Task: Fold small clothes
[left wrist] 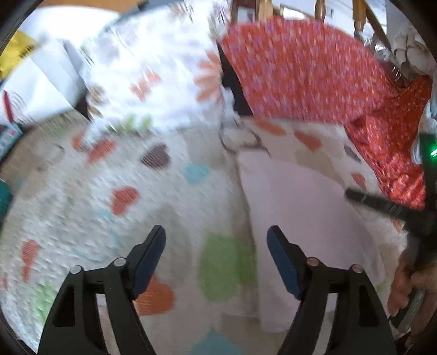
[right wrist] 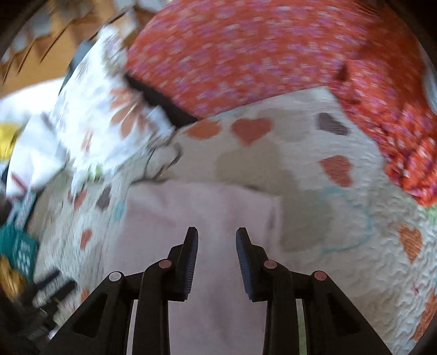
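Observation:
A pale pink garment point(left wrist: 295, 218) lies flat and folded on a white quilt with coloured hearts point(left wrist: 109, 191). In the left wrist view my left gripper point(left wrist: 216, 234) hovers over the quilt just left of the garment, jaws wide apart and empty. At that view's right edge the other gripper's black finger point(left wrist: 377, 203) reaches over the cloth, with a person's hand below it. In the right wrist view my right gripper point(right wrist: 217, 234) hangs above the pink garment point(right wrist: 196, 218), jaws partly apart with nothing between them. Both views are blurred.
A red pillow with pink dots point(left wrist: 314, 71) point(right wrist: 259, 60) and a white flowered pillow point(left wrist: 153, 76) point(right wrist: 101, 117) lie at the far side of the quilt. Wooden bed posts point(left wrist: 319, 11) rise behind. Teal and dark items point(right wrist: 19, 245) sit off the quilt's left edge.

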A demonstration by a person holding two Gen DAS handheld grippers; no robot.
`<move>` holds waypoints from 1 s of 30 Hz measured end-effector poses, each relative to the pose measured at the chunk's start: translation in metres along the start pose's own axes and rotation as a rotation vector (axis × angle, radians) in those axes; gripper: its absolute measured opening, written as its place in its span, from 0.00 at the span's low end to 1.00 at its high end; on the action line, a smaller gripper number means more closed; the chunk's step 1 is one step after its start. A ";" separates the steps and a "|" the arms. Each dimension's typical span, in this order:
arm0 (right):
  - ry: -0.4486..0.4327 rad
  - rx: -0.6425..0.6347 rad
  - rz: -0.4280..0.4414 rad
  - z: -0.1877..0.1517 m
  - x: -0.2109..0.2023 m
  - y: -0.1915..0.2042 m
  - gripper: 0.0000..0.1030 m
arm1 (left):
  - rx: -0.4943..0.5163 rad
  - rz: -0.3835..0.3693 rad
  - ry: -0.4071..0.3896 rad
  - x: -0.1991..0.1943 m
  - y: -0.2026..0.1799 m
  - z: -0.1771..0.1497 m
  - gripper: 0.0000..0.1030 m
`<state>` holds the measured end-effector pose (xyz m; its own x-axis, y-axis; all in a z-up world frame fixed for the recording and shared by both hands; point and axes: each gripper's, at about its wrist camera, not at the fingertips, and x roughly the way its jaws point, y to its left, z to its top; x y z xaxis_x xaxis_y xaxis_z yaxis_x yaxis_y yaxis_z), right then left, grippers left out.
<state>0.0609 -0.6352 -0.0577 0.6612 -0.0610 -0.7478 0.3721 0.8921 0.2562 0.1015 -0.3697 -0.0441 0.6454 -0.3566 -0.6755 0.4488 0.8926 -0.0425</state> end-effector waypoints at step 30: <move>0.198 -0.168 0.040 -0.087 0.005 0.066 0.43 | -0.035 0.139 -0.128 -0.054 0.036 -0.016 1.00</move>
<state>0.0317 -0.5378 -0.0977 0.5266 0.0495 -0.8486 0.2237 0.9551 0.1945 0.0728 -0.3142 -0.0206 0.7738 -0.2598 -0.5777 0.3299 0.9439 0.0173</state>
